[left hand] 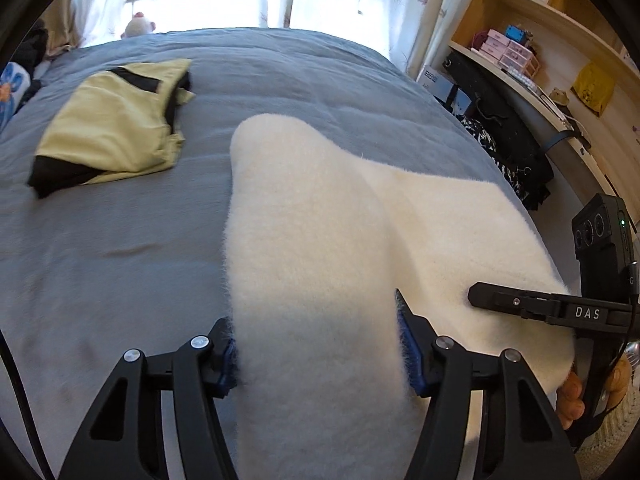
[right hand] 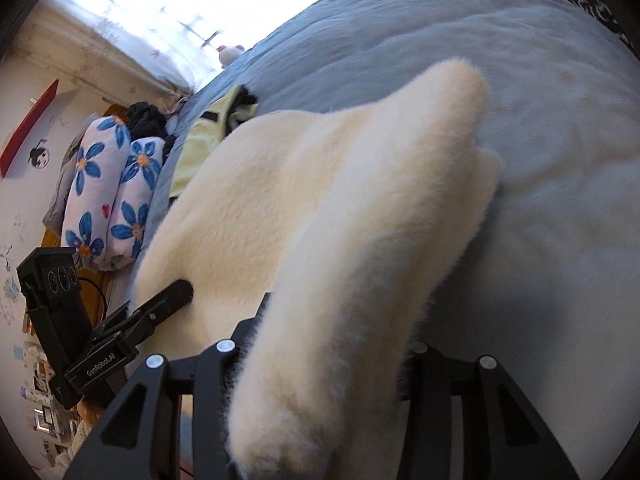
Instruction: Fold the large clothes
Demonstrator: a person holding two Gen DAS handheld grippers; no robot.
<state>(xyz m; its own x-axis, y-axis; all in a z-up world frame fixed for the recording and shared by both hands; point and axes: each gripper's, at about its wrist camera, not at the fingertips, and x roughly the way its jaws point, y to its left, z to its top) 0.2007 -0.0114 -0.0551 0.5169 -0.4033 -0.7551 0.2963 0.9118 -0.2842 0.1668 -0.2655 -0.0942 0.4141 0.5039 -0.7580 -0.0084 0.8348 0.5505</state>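
A cream fluffy garment (left hand: 320,220) lies on the blue-grey bed (left hand: 120,240). In the left wrist view a thick fold of it runs between the fingers of my left gripper (left hand: 320,344), which is shut on it. In the right wrist view my right gripper (right hand: 328,360) is shut on another raised fold of the same garment (right hand: 340,208), whose far end droops onto the bed. Each gripper shows in the other's view, the right one (left hand: 520,304) at the garment's right edge and the left one (right hand: 160,304) at its left edge.
A folded yellow-green and black garment (left hand: 116,128) lies at the bed's far left. Floral pillows (right hand: 108,192) sit at the head of the bed. A plush toy (left hand: 138,26) sits by the curtained window. Wooden shelves (left hand: 540,40) and black bags (left hand: 500,120) stand to the right.
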